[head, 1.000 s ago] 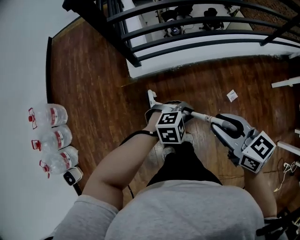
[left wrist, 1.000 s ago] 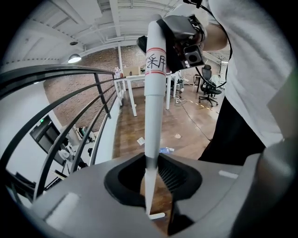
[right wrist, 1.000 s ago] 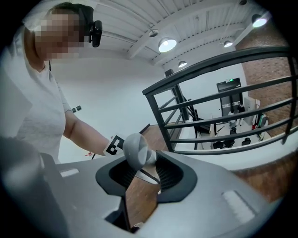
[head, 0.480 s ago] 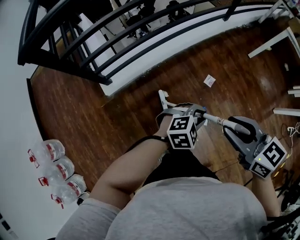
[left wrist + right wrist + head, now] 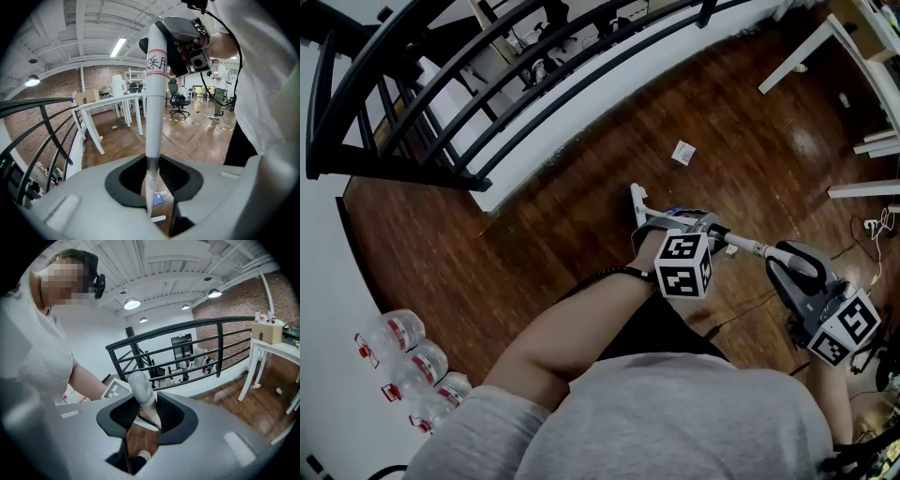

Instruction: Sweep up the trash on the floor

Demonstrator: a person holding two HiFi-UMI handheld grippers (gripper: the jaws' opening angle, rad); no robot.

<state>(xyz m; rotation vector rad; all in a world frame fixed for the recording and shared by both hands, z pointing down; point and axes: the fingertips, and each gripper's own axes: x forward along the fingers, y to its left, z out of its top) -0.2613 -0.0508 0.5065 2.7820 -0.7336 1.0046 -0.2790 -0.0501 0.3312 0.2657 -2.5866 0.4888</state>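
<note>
The step in hand is the approach to the trash: the broom is gripped in both grippers, but no sweeping stroke looks under way yet.

The left gripper [image 5: 675, 223] is closed on the broom handle [image 5: 741, 246]. In its own view the white pole [image 5: 154, 93] runs straight up between the jaws, which are pinched against it. The right gripper [image 5: 792, 267] is clamped on the handle's rounded top end [image 5: 140, 385], on the side further from the railing [image 5: 441, 112]. The left gripper grips lower down, nearer the railing.

The trash visible is a small white paper scrap [image 5: 682, 152]. It lies on the wood floor [image 5: 544, 234] just on the near side of the railing, between the railing and the left gripper and apart from the broom. A white part shows just beyond the left gripper towards the railing. It is probably the broom's lower end, but this cannot be made out for sure.

Next, the broom's lower end should probably be carried out towards the railing, set down on the far side of the scrap, and drawn back. Both grips need to hold firm so the pole does not twist between the jaws.
</note>
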